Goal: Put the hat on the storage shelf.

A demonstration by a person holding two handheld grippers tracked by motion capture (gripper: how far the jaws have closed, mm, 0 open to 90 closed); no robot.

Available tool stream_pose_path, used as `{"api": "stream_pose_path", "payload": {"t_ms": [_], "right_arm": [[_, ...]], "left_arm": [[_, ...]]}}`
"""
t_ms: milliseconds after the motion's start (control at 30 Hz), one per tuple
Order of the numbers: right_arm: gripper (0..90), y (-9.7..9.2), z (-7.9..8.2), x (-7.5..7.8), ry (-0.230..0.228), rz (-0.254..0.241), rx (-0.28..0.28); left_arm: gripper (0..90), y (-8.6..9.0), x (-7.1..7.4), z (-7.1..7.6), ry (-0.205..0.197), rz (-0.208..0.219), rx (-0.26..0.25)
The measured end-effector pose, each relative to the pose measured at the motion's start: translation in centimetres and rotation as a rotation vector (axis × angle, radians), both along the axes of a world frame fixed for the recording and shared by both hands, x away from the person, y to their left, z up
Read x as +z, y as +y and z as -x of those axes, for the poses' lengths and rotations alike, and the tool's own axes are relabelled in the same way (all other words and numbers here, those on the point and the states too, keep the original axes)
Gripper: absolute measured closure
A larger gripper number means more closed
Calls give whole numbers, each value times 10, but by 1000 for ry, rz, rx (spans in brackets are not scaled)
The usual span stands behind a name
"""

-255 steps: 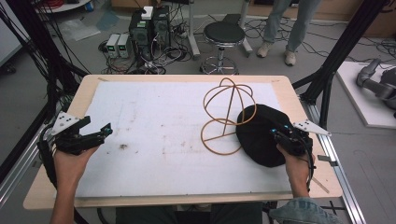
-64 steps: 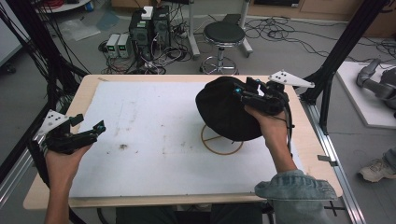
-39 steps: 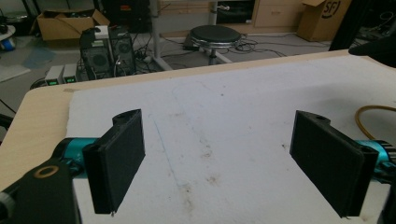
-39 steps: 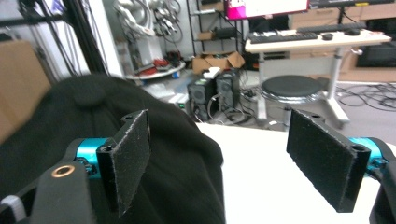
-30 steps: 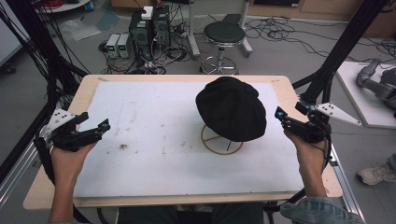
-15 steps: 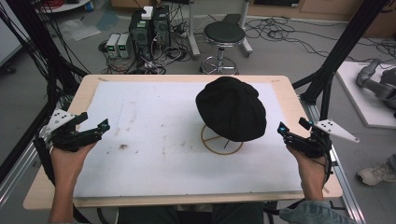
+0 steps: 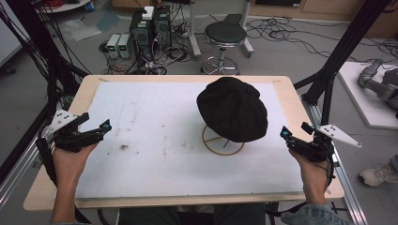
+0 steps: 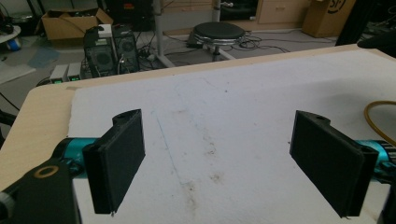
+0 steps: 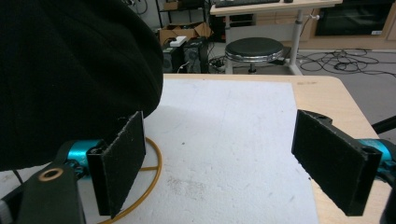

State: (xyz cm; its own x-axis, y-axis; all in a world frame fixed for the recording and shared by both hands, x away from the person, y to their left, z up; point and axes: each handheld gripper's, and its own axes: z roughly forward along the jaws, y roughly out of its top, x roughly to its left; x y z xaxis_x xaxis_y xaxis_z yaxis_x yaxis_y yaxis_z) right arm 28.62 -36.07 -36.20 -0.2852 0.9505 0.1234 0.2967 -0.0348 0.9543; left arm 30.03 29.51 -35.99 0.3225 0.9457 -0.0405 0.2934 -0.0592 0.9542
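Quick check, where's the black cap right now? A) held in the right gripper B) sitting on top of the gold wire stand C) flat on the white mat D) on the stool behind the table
B: the black cap sits on top of the gold wire stand, whose ring base shows beneath it; the right gripper is open and apart from it.

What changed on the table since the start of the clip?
The black cap was lifted from the table by the right tongs and set on the gold wire stand. Those tongs let go and drew back to the right edge, open. The left tongs stayed put, open.
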Motion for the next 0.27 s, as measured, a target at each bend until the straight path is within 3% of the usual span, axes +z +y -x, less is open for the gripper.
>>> {"api": "stream_pose_path", "payload": {"t_ms": [267], "right_arm": [[179,-2,1,1,-6,-13,-4]], "left_arm": [[182,0,0,1,1,-5,0]]}}
